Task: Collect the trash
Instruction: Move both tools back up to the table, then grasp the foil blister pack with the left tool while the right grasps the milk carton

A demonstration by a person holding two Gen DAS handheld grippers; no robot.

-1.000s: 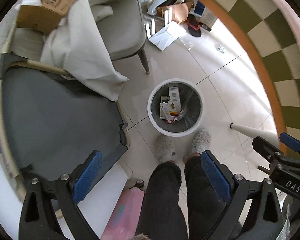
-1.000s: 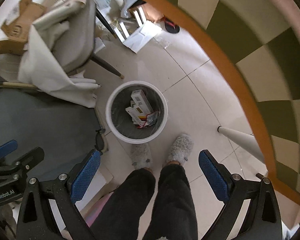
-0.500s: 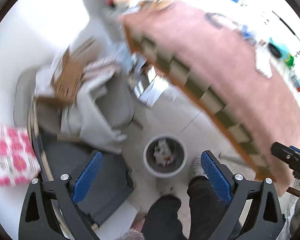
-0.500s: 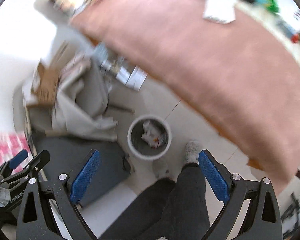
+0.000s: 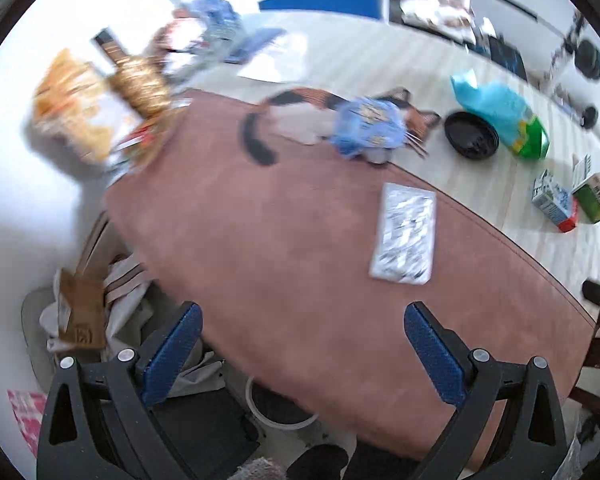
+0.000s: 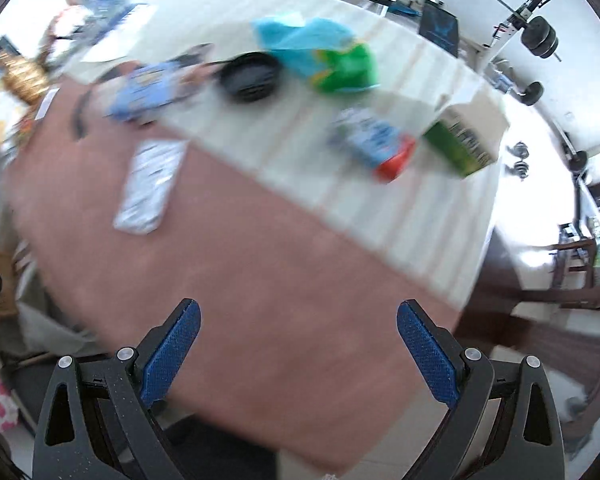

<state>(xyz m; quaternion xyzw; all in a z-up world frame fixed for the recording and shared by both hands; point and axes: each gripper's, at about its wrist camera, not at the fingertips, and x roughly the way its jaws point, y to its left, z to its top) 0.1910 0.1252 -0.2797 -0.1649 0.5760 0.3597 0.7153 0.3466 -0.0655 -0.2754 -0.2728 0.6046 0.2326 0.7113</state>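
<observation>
Both grippers are open and empty, raised above the near edge of a round table with a pink cloth. My left gripper faces a silver foil packet, a crumpled blue wrapper, a black dish, a blue-green bag, a small blue carton and a green box. My right gripper sees the same packet, dish, bag, carton and green box, blurred. The white bin's rim shows under the table edge.
A chair with cloth and cardboard stands at the lower left. Snack bags and a golden bottle sit at the table's far left. A cat-shaped mat lies under the blue wrapper. Gym equipment stands at the right.
Both grippers have swung up from looking down into the bin on the floor to looking across the tabletop. Both stay open.
</observation>
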